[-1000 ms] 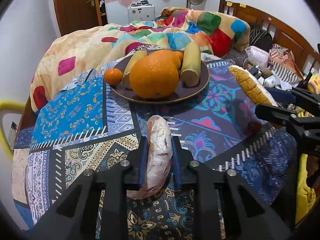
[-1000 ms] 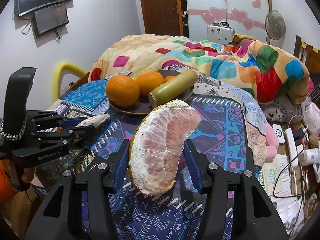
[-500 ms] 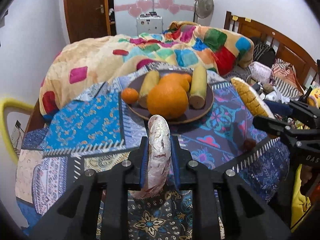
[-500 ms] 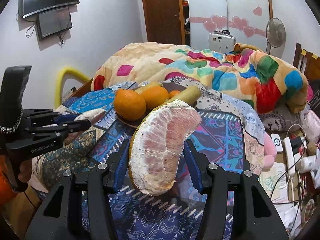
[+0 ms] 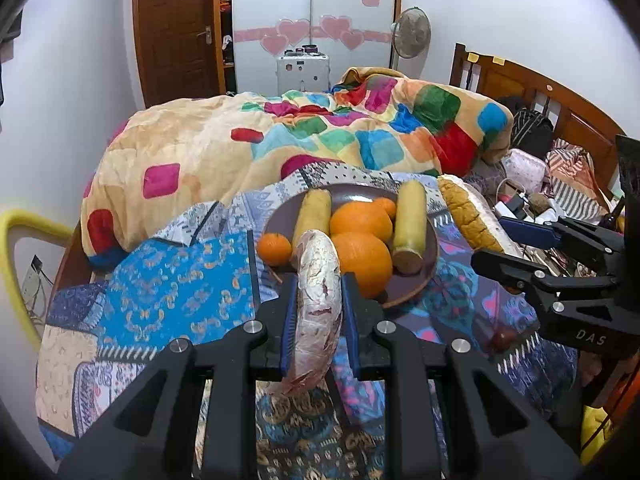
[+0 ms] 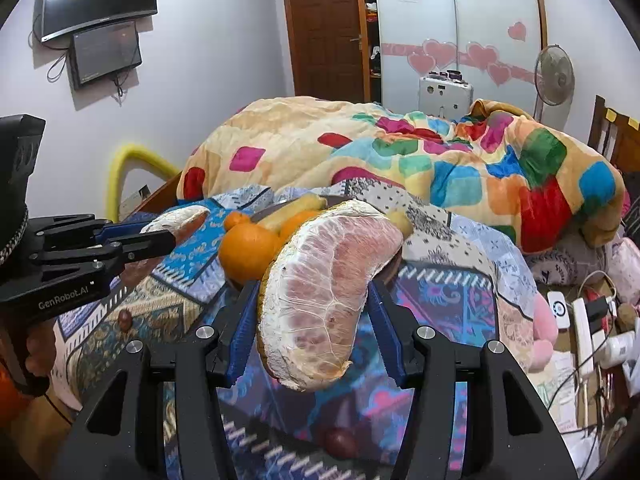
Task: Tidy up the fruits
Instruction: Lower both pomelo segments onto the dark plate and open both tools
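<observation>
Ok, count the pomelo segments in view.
2. One pomelo segment is clamped in the left tool; the other pomelo wedge is in the right tool. The fruit pile may hide more.

Hidden behind the pomelo wedge in the right wrist view: most of the brown plate and the far fruit on it. Covered in the left wrist view by the thin pomelo slice: the lower end of one yellow stalk. Too small to identify: a dark round fruit on the cloth
</observation>
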The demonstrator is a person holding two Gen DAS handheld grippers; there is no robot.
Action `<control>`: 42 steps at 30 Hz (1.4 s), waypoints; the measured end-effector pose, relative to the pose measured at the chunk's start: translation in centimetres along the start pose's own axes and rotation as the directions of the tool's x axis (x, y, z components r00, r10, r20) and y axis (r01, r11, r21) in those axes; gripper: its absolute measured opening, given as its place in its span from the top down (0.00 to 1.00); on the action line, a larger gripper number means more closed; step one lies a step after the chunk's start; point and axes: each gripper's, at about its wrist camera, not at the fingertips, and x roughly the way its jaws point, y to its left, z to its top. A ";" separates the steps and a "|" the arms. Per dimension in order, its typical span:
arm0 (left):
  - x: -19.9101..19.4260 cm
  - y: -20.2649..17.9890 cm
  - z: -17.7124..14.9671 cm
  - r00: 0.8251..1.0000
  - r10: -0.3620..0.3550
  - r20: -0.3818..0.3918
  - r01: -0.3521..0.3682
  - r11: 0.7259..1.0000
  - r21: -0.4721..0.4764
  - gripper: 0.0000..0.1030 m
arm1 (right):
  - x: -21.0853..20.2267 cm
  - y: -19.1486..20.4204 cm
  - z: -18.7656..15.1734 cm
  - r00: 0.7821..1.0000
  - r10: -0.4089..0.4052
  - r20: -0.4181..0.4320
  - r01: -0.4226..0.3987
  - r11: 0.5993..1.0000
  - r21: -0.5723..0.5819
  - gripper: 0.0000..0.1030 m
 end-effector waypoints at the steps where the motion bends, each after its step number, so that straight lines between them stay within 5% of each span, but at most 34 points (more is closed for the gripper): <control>1: 0.2 0.1 0.3 1.000 0.001 0.003 -0.001 1.000 0.000 0.80 | 0.3 0.0 0.3 1.000 -0.001 0.004 0.001 1.000 0.000 0.52; 22: 6.9 -0.3 5.9 0.999 -0.002 -0.032 0.003 1.000 0.021 0.80 | 7.0 -0.6 3.5 0.997 -0.056 -0.058 0.055 0.998 -0.027 0.51; 42: 11.1 -0.5 6.3 0.993 -0.012 -0.118 0.013 1.000 0.011 0.79 | 8.7 -0.5 3.3 0.993 -0.071 -0.094 0.065 0.996 -0.059 0.49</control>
